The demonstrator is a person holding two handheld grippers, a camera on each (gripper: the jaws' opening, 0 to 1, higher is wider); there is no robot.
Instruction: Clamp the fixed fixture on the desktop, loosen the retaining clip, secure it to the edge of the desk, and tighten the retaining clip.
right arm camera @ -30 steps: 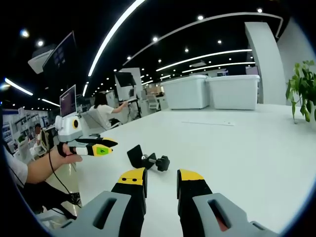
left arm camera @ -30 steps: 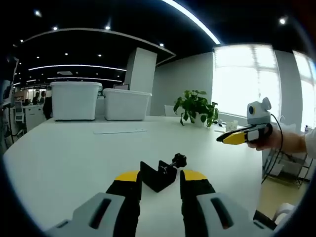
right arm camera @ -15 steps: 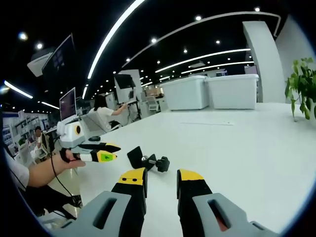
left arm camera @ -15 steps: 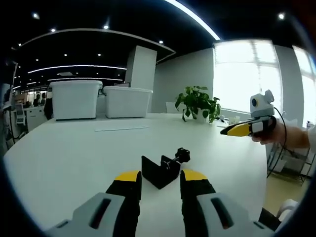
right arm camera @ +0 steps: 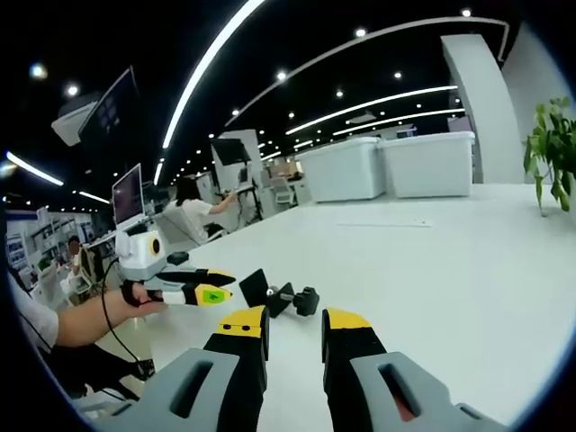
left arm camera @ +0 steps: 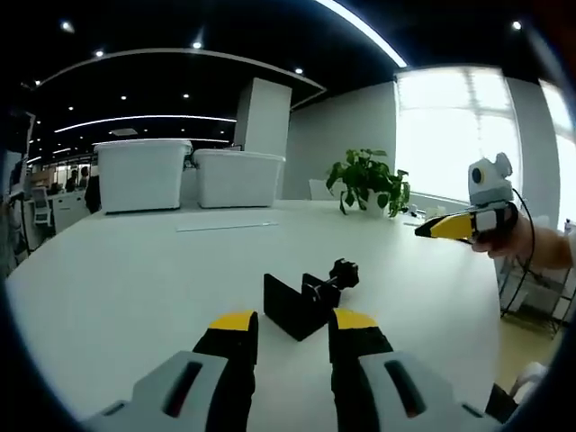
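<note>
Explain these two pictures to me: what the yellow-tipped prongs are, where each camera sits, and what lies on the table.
No robot here: a person holds a hand-held gripper in each hand, and a fisheye camera rides on each one. The left gripper view looks along the left gripper; the right gripper view looks along the right gripper. The prongs are each gripper's two jaws, standing apart with nothing held. Each gripper also appears in the other's picture. On the white table lies a black clamp with a screw knob, just ahead of the left gripper. Farther back sit two white bins and a plant.
</note>
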